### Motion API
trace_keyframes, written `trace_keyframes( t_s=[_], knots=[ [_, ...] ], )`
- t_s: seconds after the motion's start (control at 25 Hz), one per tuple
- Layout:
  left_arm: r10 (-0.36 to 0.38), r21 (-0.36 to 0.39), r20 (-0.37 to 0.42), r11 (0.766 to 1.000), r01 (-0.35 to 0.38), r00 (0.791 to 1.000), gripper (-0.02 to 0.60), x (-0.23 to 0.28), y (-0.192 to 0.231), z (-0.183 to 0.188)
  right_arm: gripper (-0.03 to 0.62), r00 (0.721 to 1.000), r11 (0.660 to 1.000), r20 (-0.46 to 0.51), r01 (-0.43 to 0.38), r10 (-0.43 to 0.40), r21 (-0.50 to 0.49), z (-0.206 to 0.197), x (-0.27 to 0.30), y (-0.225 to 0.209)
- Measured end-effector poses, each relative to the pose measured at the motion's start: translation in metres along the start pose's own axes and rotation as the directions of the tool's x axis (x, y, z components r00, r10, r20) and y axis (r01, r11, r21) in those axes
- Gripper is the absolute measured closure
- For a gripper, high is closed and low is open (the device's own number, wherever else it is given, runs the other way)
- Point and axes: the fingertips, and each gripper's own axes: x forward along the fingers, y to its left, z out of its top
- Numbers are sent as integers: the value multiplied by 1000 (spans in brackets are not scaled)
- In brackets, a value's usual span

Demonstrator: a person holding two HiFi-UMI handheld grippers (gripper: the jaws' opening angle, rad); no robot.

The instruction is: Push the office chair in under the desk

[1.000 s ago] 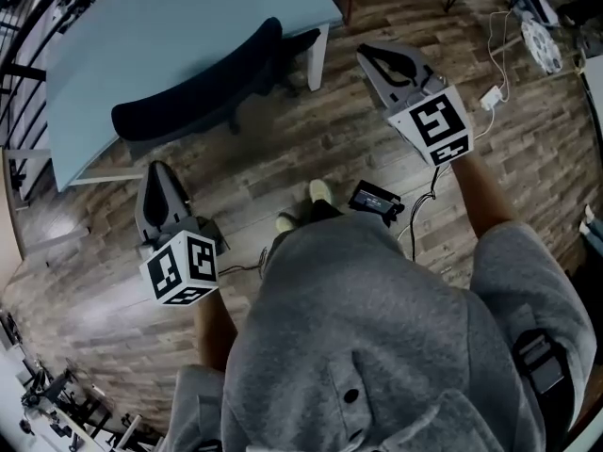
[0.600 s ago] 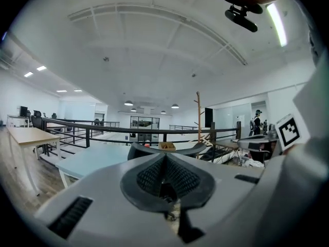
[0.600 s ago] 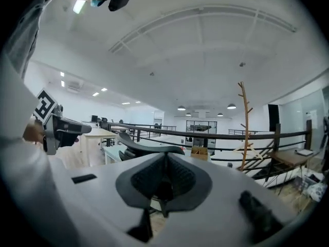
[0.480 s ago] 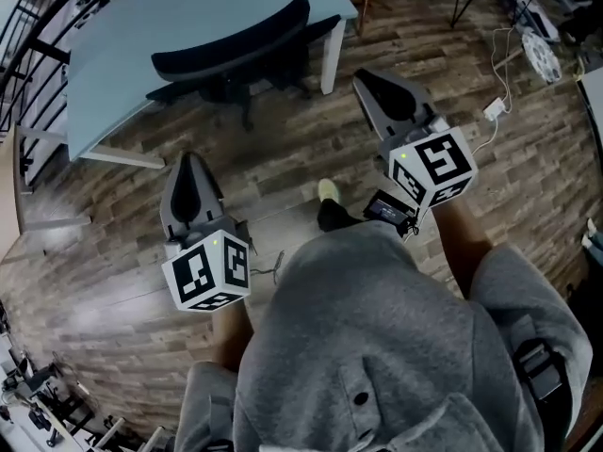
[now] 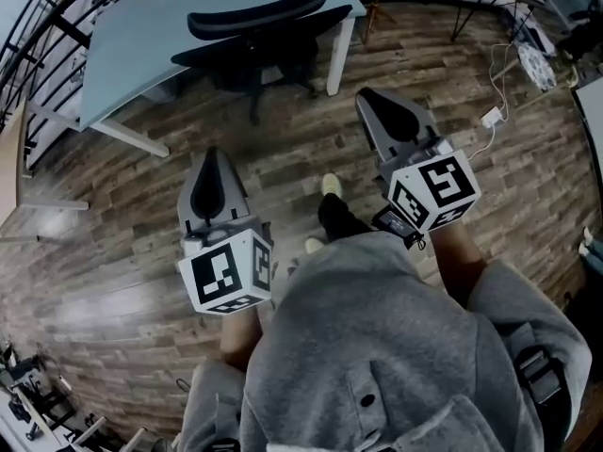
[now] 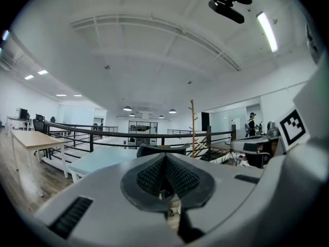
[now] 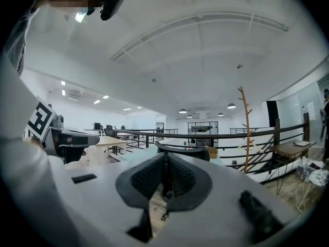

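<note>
The black office chair [image 5: 256,19] stands at the pale blue desk [image 5: 132,40], its backrest along the desk's front edge and its seat [image 5: 240,56] partly beneath the top. My left gripper [image 5: 212,155] hovers over the wood floor well short of the chair, jaws shut with nothing between them. The right gripper [image 5: 369,97] is also shut and empty, to the right of the desk's white leg [image 5: 340,56]. Neither touches the chair. The chair's backrest [image 6: 162,149] shows just beyond the left gripper [image 6: 165,159] and its backrest [image 7: 183,149] beyond the right gripper [image 7: 165,159].
My feet [image 5: 329,186] stand on the plank floor between the grippers. A black adapter [image 5: 388,220] and white cables [image 5: 492,116] lie on the floor at the right. A black railing [image 6: 77,133] runs behind the desk. A wooden coat stand [image 7: 244,122] rises to the right.
The desk and chair have slid towards the top of the head view. The left gripper has come up nearly level with the right one. Both stayed shut.
</note>
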Motion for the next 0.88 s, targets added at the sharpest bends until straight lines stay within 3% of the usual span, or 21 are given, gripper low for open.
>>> trace_keyframes(
  t_s=[0.32,0.88],
  knots=[
    [-17,-9,-8,1000,17,1000,566,-37,-6,-8,563,1000,1000,1,7,-7,-11,1,-32,25],
    [-36,-4,-53,999,36,998,566,-24,-27,-21,563,999,1000,-23,22,-22,16,-13,-28,2]
  ],
)
